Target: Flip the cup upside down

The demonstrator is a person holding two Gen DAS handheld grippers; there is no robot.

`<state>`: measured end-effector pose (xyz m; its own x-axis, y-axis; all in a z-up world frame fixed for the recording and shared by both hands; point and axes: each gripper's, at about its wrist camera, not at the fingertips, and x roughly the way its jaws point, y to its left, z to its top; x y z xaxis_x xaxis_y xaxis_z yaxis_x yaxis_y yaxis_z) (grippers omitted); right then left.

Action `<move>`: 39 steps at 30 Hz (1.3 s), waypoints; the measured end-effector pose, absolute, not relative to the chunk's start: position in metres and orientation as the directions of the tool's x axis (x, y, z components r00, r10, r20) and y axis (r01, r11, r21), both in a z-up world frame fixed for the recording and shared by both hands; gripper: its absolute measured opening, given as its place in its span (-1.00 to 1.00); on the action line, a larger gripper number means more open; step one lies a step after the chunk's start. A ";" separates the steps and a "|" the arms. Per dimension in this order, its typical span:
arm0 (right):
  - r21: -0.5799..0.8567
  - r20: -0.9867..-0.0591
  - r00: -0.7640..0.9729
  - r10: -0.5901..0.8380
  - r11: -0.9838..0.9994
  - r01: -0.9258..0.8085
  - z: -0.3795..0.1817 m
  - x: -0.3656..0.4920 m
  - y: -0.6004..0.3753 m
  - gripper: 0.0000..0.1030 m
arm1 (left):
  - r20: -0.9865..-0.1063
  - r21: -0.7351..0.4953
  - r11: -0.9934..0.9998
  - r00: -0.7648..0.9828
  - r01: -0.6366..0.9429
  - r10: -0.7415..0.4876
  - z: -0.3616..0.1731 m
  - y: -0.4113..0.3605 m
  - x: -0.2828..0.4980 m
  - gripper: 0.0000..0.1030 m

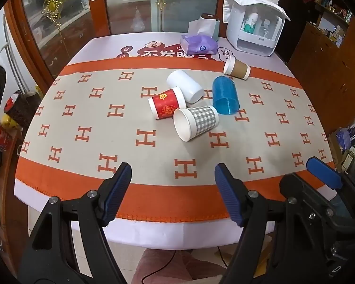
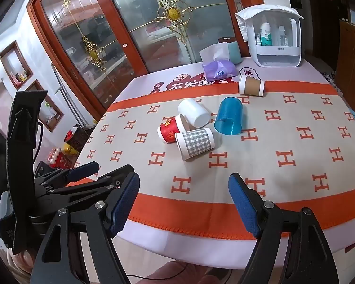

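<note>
Several cups lie on their sides mid-table: a grey checked paper cup (image 1: 196,122) (image 2: 196,144), a red paper cup (image 1: 166,103) (image 2: 170,130), a white cup (image 1: 185,86) (image 2: 193,113) and, farther back, a brown paper cup (image 1: 237,68) (image 2: 251,85). A blue translucent cup (image 1: 225,95) (image 2: 229,116) stands mouth down, tilted. My left gripper (image 1: 173,179) is open and empty at the near table edge. My right gripper (image 2: 184,189) is open and empty at the near edge; it also shows in the left wrist view (image 1: 324,172).
The table (image 1: 101,123) wears an orange and beige cloth with H marks. At the back stand a purple tissue pack (image 1: 198,43), a paper roll (image 1: 209,23) and a white storage box (image 1: 253,23). A glass door with a wooden frame (image 2: 120,30) is behind the table.
</note>
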<state>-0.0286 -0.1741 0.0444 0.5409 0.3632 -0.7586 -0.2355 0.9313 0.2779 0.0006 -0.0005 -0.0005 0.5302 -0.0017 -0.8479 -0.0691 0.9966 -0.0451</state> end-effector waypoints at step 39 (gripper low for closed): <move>0.306 -0.782 0.543 0.305 0.948 -0.093 0.032 0.024 -0.173 0.52 | -0.851 0.072 0.993 0.525 0.089 0.014 0.008 0.013 0.059 0.37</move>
